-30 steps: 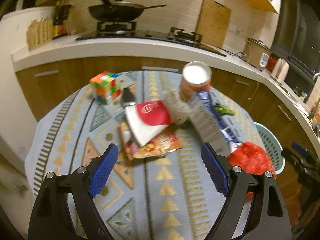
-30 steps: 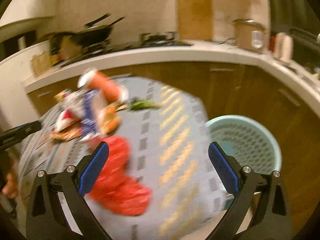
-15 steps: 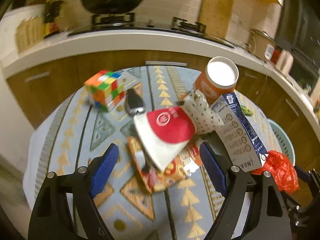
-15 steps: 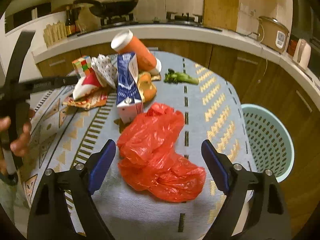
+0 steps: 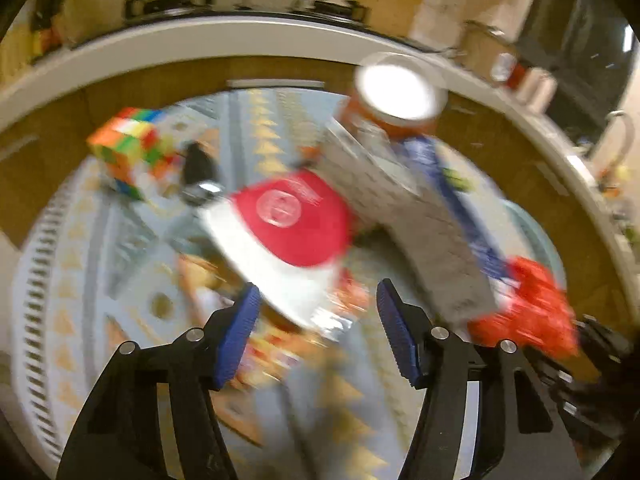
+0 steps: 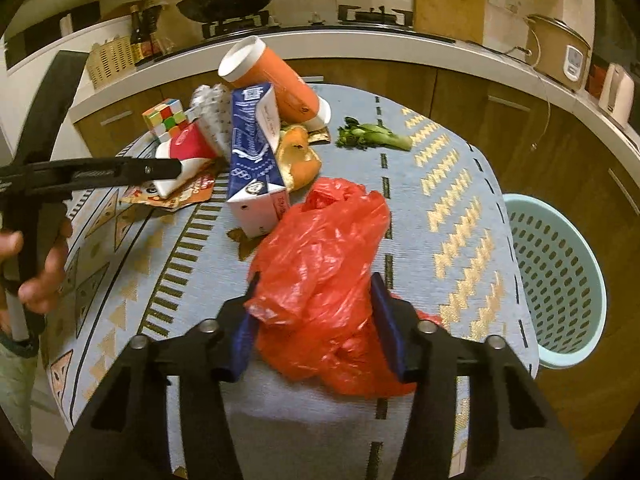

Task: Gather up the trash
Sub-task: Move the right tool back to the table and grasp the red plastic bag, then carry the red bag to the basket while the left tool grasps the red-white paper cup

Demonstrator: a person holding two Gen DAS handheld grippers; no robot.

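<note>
Red plastic bag [image 6: 320, 264] sits on our table [image 6: 440, 184], right gripper [image 6: 316, 320] closing around it. Left gripper [image 5: 316, 320] closing over the red-and-white carton [image 5: 288, 236], not yet gripping. Green basket [image 6: 560, 276]: contents unclear.

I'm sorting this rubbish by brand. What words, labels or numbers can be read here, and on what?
No text reads with certainty.
Blue carton: white script and a ringed emblem, too small to read.
Red and white paper cup: round white logo, blurred.
Snack wrapper: printed lettering, too small to read.
Orange tube: tiny mark, unreadable.
</note>
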